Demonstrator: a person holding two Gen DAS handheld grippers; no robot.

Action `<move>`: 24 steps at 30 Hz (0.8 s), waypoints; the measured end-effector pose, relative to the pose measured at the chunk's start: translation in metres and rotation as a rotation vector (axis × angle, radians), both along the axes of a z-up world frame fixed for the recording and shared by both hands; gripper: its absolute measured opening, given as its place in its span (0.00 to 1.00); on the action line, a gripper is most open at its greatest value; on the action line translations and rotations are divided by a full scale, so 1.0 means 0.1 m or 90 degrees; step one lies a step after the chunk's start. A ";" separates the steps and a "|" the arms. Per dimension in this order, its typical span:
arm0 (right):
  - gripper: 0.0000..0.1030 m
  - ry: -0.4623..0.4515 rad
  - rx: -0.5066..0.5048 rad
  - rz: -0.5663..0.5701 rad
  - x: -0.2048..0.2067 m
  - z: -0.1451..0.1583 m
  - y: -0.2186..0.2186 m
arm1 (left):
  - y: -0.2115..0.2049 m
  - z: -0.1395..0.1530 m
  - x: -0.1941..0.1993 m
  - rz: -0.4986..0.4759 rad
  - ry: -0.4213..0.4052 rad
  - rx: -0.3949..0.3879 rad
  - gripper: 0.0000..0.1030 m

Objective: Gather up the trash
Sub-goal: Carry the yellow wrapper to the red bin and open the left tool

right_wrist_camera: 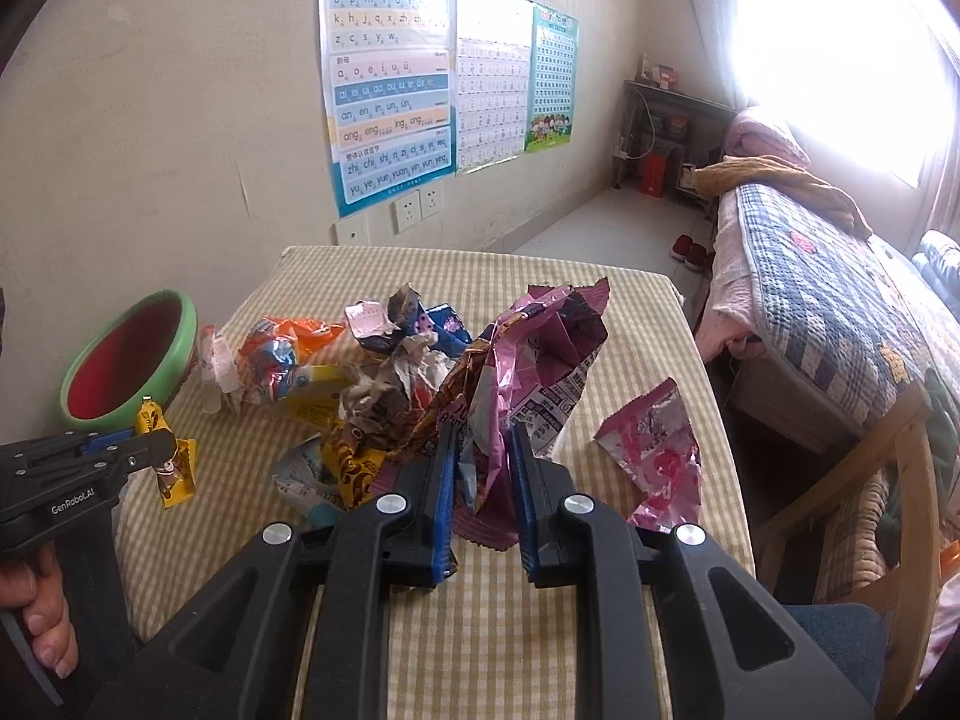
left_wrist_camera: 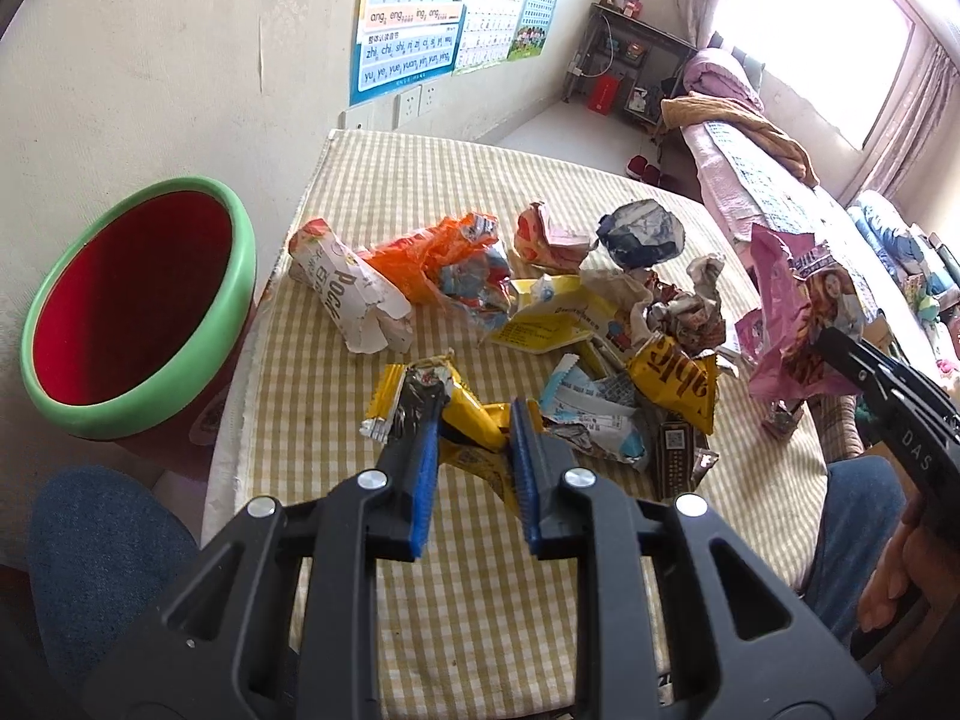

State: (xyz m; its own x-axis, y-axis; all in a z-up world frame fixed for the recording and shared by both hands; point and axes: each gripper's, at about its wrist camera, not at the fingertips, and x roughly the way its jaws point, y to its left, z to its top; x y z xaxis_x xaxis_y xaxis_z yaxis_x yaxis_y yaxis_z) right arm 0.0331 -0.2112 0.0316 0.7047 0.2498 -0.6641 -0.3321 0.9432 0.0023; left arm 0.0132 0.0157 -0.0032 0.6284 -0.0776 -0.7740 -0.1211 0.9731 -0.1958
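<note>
Left wrist view: left gripper (left_wrist_camera: 475, 420) pinches yellow wrapper (left_wrist_camera: 465, 423); "POCKY" box (left_wrist_camera: 348, 291) at ten o'clock. Right gripper (right_wrist_camera: 480, 450) pinches pink bag (right_wrist_camera: 528, 360).

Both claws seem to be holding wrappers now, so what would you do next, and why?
Probably carry the left gripper with its yellow wrapper sideways over the green-rimmed bin and let go: it is nearest. The right gripper already holds the pink bag and could follow.
</note>
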 end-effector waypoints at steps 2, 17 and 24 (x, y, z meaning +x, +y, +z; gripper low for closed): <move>0.17 -0.005 0.004 0.019 -0.01 0.05 0.11 | 0.08 0.06 -0.01 0.012 -0.008 0.002 0.21; 0.17 -0.032 0.022 0.204 -0.02 0.21 1.32 | 1.20 0.27 -0.09 0.152 -0.048 0.034 0.21; 0.17 -0.027 0.038 0.310 -0.01 0.22 2.10 | 1.82 0.27 -0.16 0.212 -0.059 0.046 0.22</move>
State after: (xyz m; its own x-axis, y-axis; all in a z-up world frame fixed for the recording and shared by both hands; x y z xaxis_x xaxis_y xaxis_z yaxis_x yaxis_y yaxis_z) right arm 0.0322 -0.0013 0.0532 0.5226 0.5938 -0.6118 -0.7356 0.6769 0.0286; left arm -0.0027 0.1980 0.0236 0.6778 0.1955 -0.7088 -0.4187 0.8951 -0.1535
